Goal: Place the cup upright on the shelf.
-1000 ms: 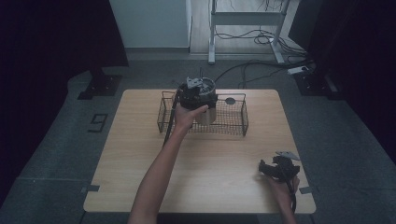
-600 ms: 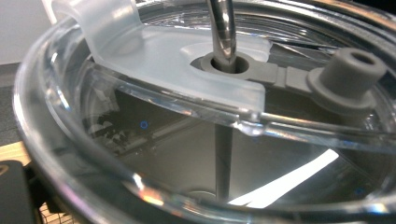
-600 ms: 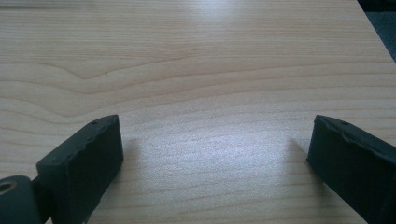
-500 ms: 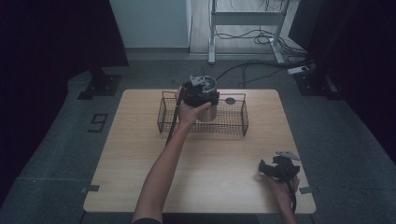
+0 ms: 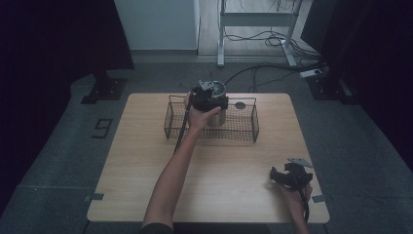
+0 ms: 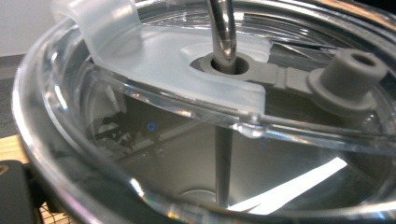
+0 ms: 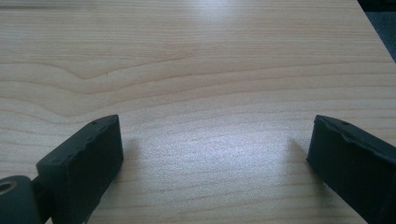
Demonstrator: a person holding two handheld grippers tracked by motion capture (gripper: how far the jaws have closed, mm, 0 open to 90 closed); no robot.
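A metal tumbler with a clear lid stands inside a black wire basket at the far middle of the table. My left gripper sits on top of it, gripping at the rim. In the left gripper view the clear lid and its metal straw are very close, with one black jaw at the bottom left corner. My right gripper rests near the table's front right corner. Its jaws stand wide apart over bare wood, with nothing between them.
A small dark round piece lies by the basket's far right side. The wooden table has open room between basket and front edge. Desk legs and cables lie on the floor beyond the table.
The left hand and gripper have edged slightly to the right over the tumbler in the basket. The right gripper has not moved.
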